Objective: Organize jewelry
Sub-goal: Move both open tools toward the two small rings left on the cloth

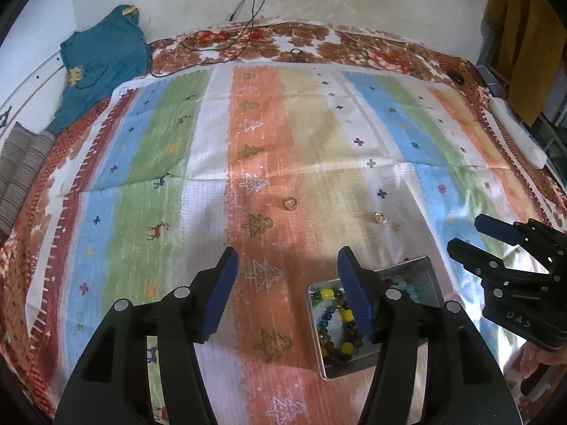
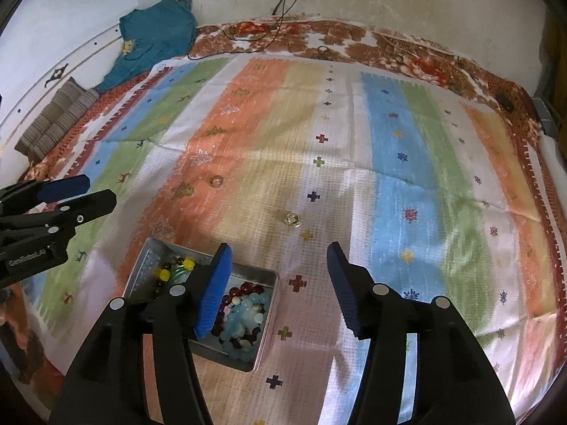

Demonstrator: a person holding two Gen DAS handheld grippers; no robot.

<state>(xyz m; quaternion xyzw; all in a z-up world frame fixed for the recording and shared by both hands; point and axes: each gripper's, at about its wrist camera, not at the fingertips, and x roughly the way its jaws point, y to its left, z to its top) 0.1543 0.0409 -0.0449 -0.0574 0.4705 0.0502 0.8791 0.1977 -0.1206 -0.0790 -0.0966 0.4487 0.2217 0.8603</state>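
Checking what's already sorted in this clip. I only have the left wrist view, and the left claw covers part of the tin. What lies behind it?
Observer: In the right wrist view, that part of the tin holds a heap of pale blue beads, with dark red beads beside them.
Operator: Is the right claw carrying anything? I only see it side-on.
Observer: No. Seen along its own length, the right claw is open and holds nothing; only the striped cloth shows in the gap.

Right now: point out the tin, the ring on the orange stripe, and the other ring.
tin (image 2: 266, 313), right wrist view, right wall.
orange-stripe ring (image 1: 289, 203), left wrist view, band.
second ring (image 2: 293, 219), right wrist view, centre.
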